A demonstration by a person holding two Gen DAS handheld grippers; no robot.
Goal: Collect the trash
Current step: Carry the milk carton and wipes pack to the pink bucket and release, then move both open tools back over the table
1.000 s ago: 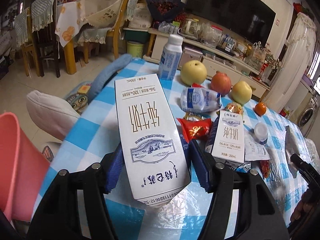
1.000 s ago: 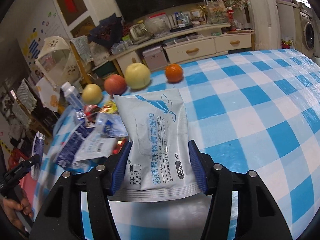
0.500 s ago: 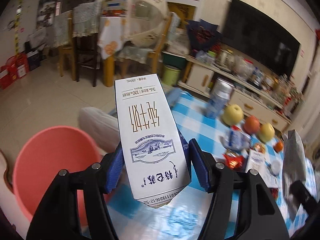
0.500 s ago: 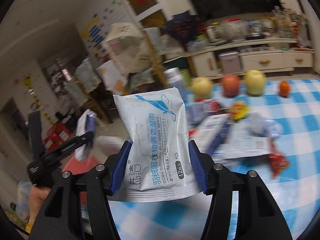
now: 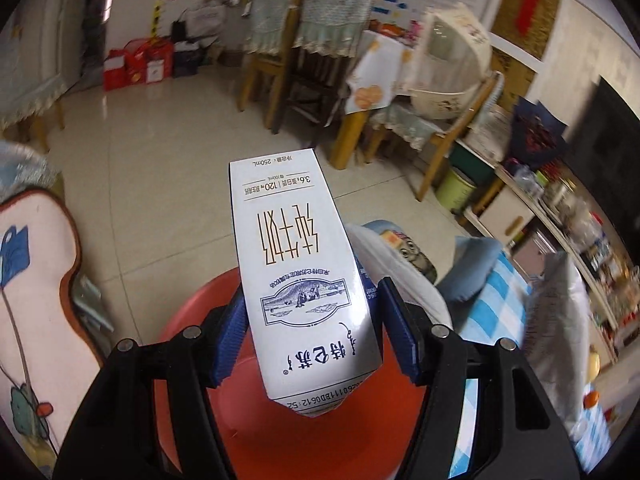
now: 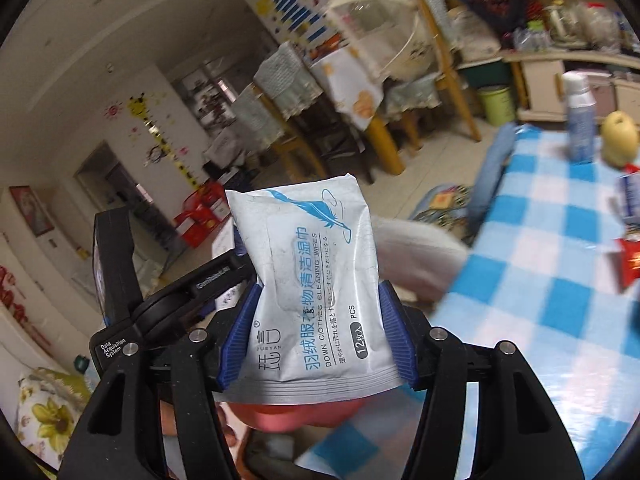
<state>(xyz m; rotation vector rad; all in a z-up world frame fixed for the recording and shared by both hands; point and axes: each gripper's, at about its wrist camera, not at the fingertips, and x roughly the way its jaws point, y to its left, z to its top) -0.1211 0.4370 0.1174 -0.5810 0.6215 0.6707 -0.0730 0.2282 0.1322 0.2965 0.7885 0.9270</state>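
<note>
L gripper (image 5: 310, 336) is clamped on a white milk carton (image 5: 296, 272), blue pads (image 5: 230, 340) pressing both sides, carton upside down w/ print inverted. It hangs directly over the red basin (image 5: 304, 440) on the floor, carton's lower end above the basin's inside. Off the basin's far rim sits a white cushion (image 5: 400, 276); the checked tablecloth (image 5: 504, 304) shows at right, w/ the wipes pack (image 5: 556, 320) seen edge-on beside it.

R gripper (image 6: 316, 340) is closed on that pack of cleaning wipes (image 6: 316, 280), held upright, label facing cam. Below the pack a bit of the basin's pink rim (image 6: 280, 416) peeks out, just off the table's near-left corner. L gripper's black body (image 6: 120, 280) is just left of it. On the tabletop (image 6: 540, 280) toward the far edge: a white bottle (image 6: 580, 120), yellow apple (image 6: 620, 136), and red wrapper (image 6: 632, 260) at the right side, blurred.
</note>
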